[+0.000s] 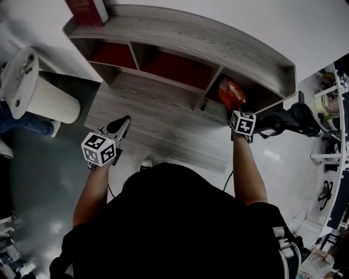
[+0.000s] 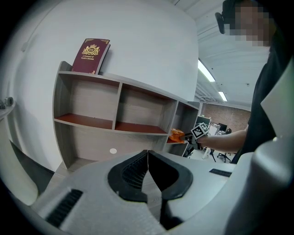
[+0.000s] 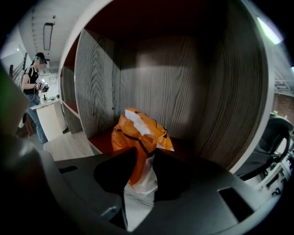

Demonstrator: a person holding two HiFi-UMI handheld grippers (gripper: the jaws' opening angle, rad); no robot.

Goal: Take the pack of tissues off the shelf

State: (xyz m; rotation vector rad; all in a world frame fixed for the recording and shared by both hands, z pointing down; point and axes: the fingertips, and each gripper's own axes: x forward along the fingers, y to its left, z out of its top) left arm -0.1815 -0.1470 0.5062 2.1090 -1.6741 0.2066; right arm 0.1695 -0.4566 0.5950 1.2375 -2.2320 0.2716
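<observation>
The orange and white pack of tissues (image 1: pixel 231 93) (image 3: pixel 138 133) lies in the rightmost compartment of the grey wooden shelf (image 1: pixel 180 38), on its red floor. My right gripper (image 1: pixel 234 108) (image 3: pixel 146 158) reaches into that compartment, its jaws pinching the pack's near end. In the left gripper view the pack (image 2: pixel 176 135) shows small and far off, at the tip of the right gripper (image 2: pixel 186 136). Held out low over the shelf's base board, the left gripper (image 1: pixel 123 124) (image 2: pixel 148 153) has its jaws together with nothing between them.
A dark red book (image 1: pixel 87 11) (image 2: pixel 92 56) leans on the shelf's top at the left. A white round bin (image 1: pixel 32 87) stands left of the shelf, a black office chair (image 1: pixel 302 117) to its right. A person (image 3: pixel 34 78) stands at a far counter.
</observation>
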